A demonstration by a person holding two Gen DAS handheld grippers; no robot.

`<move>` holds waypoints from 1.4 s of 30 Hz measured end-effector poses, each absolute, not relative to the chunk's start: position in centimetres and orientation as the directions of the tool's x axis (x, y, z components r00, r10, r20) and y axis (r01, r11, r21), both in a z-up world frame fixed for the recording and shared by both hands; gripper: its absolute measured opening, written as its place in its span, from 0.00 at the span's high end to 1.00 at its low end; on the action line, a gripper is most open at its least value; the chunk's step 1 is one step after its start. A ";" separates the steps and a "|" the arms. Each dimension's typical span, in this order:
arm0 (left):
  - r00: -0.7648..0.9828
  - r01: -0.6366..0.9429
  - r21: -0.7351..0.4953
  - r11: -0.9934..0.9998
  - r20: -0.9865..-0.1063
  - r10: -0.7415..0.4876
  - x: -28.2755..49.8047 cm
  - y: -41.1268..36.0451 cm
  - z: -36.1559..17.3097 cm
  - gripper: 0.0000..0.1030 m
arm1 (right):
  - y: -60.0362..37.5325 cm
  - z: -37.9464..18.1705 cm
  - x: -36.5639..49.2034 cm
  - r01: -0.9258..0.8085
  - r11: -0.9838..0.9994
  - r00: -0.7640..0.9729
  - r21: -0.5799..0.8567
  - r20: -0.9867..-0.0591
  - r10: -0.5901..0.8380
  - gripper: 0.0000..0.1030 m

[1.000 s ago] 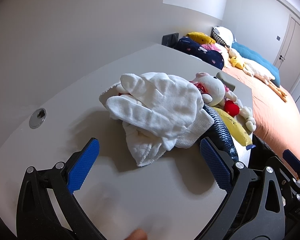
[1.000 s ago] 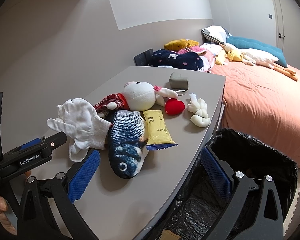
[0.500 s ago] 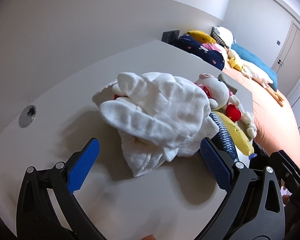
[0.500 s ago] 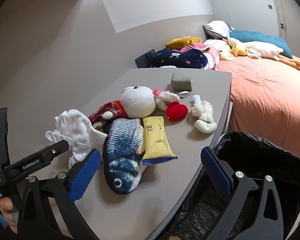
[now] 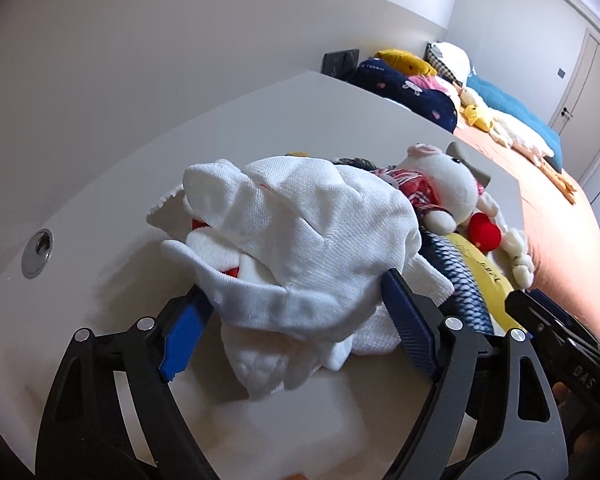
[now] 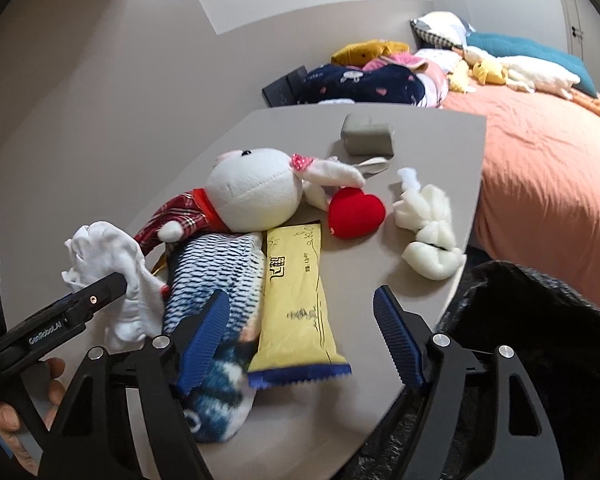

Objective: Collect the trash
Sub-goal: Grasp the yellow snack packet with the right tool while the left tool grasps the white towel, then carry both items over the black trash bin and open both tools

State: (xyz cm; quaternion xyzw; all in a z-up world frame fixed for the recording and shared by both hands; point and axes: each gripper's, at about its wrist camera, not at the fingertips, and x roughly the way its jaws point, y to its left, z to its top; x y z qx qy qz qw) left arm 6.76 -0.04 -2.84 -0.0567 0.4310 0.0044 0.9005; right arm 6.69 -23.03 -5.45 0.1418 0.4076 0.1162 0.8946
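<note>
The orange bed (image 6: pixel 548 168) lies beyond the grey counter (image 6: pixel 432 136), and a black trash bag (image 6: pixel 532 320) gapes just beside the counter's near right edge. On the counter, a white rabbit plush (image 6: pixel 256 192) lies touching a blue fish plush (image 6: pixel 216 276), with a yellow snack packet (image 6: pixel 296 296) against the fish's right side. Left of the fish sits a bundle of white gloves (image 5: pixel 300 240). The left claw (image 5: pixel 296 316) is clamped on the gloves; the right claw (image 6: pixel 300 332) stands apart astride the packet's near end.
</note>
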 end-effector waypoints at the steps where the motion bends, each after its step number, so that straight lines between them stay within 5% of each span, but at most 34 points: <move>1: 0.628 -0.055 -0.097 0.994 -0.777 -0.041 6.7 0.1 -3.0 0.25 | -22.9 -5.8 7.1 -0.093 0.929 0.632 0.358 -0.700 0.333 0.28; 10: 0.647 -0.040 -0.100 0.994 -0.761 -0.050 6.8 0.5 -3.5 0.61 | -22.8 -8.0 8.7 -0.090 0.880 0.567 0.467 -0.702 0.431 0.66; 13: 0.654 -0.040 -0.105 0.994 -0.755 -0.053 6.4 0.5 -3.4 0.67 | -22.7 -7.7 8.2 -0.094 0.888 0.584 0.451 -0.697 0.416 0.68; 35: 0.751 -0.014 -0.135 0.991 -0.656 -0.079 0.7 0.9 2.7 0.68 | -24.2 -2.5 2.2 -0.126 0.908 0.685 0.400 -0.627 0.371 0.68; 42: 0.762 0.026 -0.141 0.990 -0.638 -0.111 -1.0 -1.0 3.6 0.85 | -25.5 -0.7 -0.1 -0.122 0.915 0.719 0.385 -0.601 0.349 0.68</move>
